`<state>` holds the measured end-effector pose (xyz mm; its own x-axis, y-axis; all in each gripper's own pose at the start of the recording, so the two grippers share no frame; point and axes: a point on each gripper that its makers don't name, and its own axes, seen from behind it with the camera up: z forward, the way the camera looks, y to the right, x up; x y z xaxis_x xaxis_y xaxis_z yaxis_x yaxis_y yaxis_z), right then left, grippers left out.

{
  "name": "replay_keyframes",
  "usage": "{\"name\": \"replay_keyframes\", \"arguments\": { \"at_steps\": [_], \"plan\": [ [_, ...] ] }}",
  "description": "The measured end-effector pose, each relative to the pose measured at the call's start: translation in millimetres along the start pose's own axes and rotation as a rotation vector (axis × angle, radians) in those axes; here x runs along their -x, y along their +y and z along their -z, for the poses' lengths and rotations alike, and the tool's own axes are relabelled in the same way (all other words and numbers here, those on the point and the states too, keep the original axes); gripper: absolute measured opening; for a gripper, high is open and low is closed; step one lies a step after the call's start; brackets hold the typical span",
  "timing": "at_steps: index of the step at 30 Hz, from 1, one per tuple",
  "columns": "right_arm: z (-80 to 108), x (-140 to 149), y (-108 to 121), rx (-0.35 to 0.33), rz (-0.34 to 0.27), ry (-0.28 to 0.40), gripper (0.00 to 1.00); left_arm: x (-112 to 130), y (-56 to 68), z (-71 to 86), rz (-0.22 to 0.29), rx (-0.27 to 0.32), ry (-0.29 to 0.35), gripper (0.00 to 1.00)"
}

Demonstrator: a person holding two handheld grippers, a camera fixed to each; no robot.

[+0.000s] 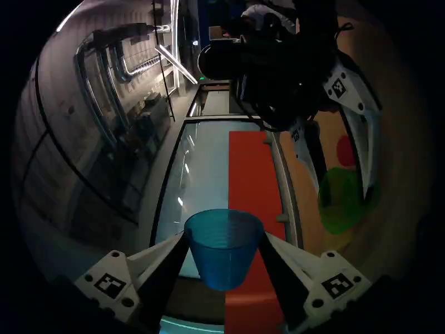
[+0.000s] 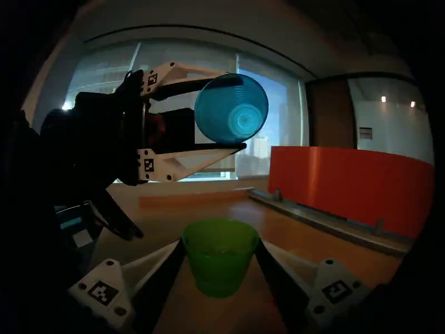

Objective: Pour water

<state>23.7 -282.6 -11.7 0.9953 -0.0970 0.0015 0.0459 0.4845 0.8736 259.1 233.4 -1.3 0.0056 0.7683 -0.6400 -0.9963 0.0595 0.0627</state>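
In the left gripper view, my left gripper (image 1: 223, 250) is shut on a blue translucent cup (image 1: 223, 245), held between both fingers. My right gripper (image 1: 340, 172) shows farther off at the right, shut on a green cup (image 1: 340, 200). In the right gripper view, the green cup (image 2: 221, 261) sits upright between my right gripper's (image 2: 221, 264) fingers. Above it, the left gripper (image 2: 231, 106) holds the blue cup (image 2: 231, 108) tipped on its side, its mouth facing the camera. No water is visible.
A wooden table (image 2: 311, 234) lies below. An orange partition panel (image 2: 350, 183) stands along its right edge with a metal rail (image 2: 311, 214) at its foot. Large windows (image 2: 183, 72) are behind. A dark bag or device (image 2: 78, 228) sits at the left.
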Motion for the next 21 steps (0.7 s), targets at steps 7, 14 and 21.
{"name": "replay_keyframes", "arguments": {
  "at_steps": [7, 14, 21],
  "plan": [
    [1.9, -0.9, 1.7, 0.006, -0.002, 0.004, 0.91, 14.0, 0.2, -0.4, 0.171, -0.009, -0.025, 0.86],
    [4.3, -0.5, 3.8, 0.014, -0.002, 0.008, 0.91, 28.2, 5.8, -0.8, 0.357, -0.012, -0.048, 0.86],
    [6.9, -1.0, 4.7, 0.019, -0.003, 0.009, 0.91, 37.5, 4.7, 2.2, 0.513, -0.035, -0.043, 0.86]
  ]
}}
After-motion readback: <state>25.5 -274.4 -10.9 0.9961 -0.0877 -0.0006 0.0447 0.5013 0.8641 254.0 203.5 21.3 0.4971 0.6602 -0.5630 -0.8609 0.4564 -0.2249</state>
